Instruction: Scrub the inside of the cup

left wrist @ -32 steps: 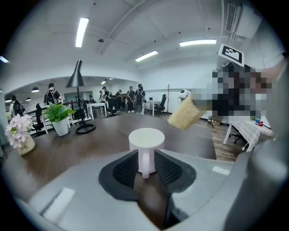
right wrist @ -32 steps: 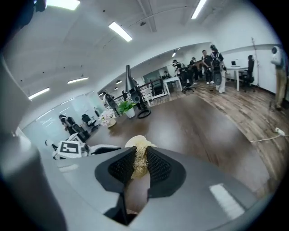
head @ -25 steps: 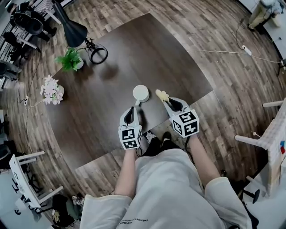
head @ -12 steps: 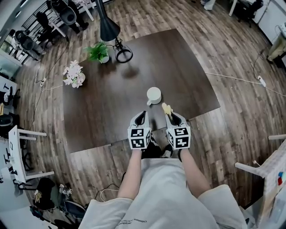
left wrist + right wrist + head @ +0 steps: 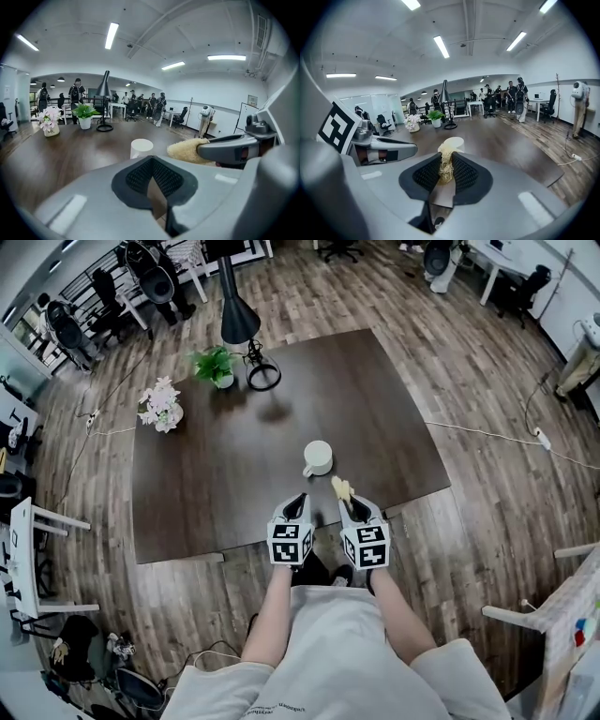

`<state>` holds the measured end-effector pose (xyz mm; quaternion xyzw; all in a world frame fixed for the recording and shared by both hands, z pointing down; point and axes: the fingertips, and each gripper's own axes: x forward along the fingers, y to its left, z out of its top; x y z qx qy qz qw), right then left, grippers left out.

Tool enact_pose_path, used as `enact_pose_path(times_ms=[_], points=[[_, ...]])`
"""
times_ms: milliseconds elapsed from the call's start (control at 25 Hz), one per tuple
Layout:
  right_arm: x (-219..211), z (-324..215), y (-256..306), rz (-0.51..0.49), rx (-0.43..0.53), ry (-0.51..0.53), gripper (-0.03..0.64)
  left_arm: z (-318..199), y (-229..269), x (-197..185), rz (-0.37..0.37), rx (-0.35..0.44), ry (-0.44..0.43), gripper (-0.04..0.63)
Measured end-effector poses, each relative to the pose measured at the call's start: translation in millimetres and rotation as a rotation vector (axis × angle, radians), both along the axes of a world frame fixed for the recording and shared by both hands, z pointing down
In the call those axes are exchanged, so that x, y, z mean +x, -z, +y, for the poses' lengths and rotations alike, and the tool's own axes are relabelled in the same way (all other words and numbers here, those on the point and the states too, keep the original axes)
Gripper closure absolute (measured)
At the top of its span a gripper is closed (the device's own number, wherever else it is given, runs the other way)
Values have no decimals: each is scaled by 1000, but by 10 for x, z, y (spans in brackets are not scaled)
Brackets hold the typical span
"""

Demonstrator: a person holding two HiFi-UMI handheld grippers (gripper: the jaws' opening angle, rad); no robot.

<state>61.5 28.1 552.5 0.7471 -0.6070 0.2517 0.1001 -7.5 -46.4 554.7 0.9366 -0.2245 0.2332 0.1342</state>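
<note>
Scrubbing has not begun, as far as we can judge: the cup (image 5: pixel 318 457) stands upright and alone on the dark surface (image 5: pixel 225 484), just above the centre of the head view, and nothing touches it. Its handle seems to point toward the lower left of the frame. We see no water or foam on it, though it is too small to say whether its inside is clean.

Below the cup, near the lower edge of the surface, both claws hover side by side. The right claw (image 5: pixel 344 502) is clamped on a pale yellow, fibrous scrubber (image 5: pixel 340 488), whose tuft sticks out past the tips toward the cup but stays apart from it. In the right gripper view the scrubber (image 5: pixel 446 161) sits squeezed between the pads, with the cup (image 5: pixel 452 142) straight ahead. The left claw (image 5: pixel 297 499) has its pads pressed together with nothing between them; in its own view the cup (image 5: pixel 141 147) stands beyond the tips.

What remains, in our reading, is everything: steadying the cup with the left claw, bringing the scrubber into the mouth, and working it round the inner wall.
</note>
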Motion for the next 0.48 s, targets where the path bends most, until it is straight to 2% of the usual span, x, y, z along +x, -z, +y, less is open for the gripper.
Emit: enact_pose_path(times_ms=[160,480], points=[[-14,13,11,-13,16,-9,531,41,-53,7,-32,4,-24,595],[-25,-40,133,12,51,-4,531,-28,49,40,-15,32,-17,595]])
